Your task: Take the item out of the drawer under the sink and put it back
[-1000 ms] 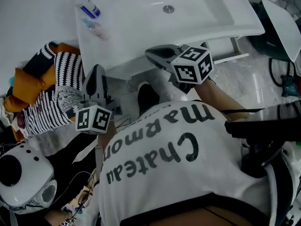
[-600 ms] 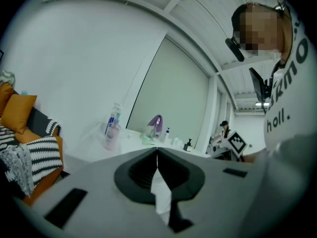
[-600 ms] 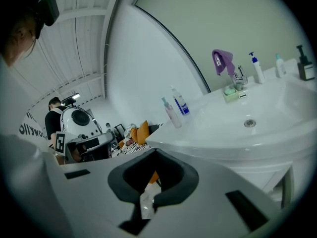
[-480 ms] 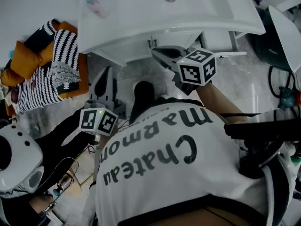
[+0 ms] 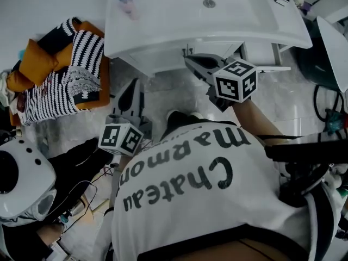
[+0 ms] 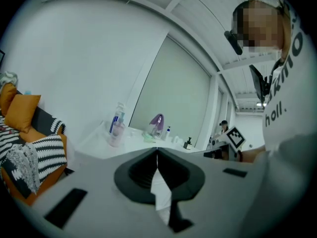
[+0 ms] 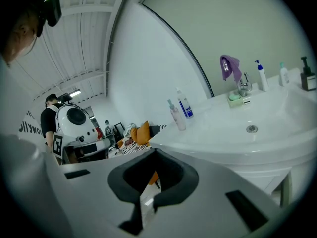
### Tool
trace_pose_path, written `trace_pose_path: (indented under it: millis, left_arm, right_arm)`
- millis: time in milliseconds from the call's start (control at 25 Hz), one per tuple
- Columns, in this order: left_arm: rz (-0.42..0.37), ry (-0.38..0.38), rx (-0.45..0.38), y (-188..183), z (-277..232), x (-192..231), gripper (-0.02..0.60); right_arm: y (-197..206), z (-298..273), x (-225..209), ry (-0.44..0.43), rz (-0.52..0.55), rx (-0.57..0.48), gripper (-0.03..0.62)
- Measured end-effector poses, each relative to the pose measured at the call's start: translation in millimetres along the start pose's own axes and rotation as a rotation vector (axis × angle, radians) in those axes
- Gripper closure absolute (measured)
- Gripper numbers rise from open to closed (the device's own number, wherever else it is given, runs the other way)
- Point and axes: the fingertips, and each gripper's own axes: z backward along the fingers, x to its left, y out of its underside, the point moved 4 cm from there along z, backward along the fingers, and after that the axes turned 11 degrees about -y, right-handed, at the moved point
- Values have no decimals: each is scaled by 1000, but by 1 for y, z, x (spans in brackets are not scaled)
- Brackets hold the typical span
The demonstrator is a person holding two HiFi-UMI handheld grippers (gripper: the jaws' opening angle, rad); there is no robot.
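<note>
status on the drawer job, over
Left gripper shut, empty; right gripper shut, empty, near the drawer front. Drawer under sink looks closed, item not in view. Nothing blocking.

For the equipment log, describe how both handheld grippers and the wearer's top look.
The left gripper and right gripper match: grey shells and dark tapered jaws with black pads. Each carries a white cube printed with black square markers. The person's T-shirt is white with large black lettering.
</note>
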Motion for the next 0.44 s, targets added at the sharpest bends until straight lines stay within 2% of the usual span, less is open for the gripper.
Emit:
trace_pose_path:
  millis: [440]
  left_arm:
    - [-35, -4, -20, 1, 8, 0, 571]
  right_arm:
    - [2, -1, 5, -10, 13, 1, 585]
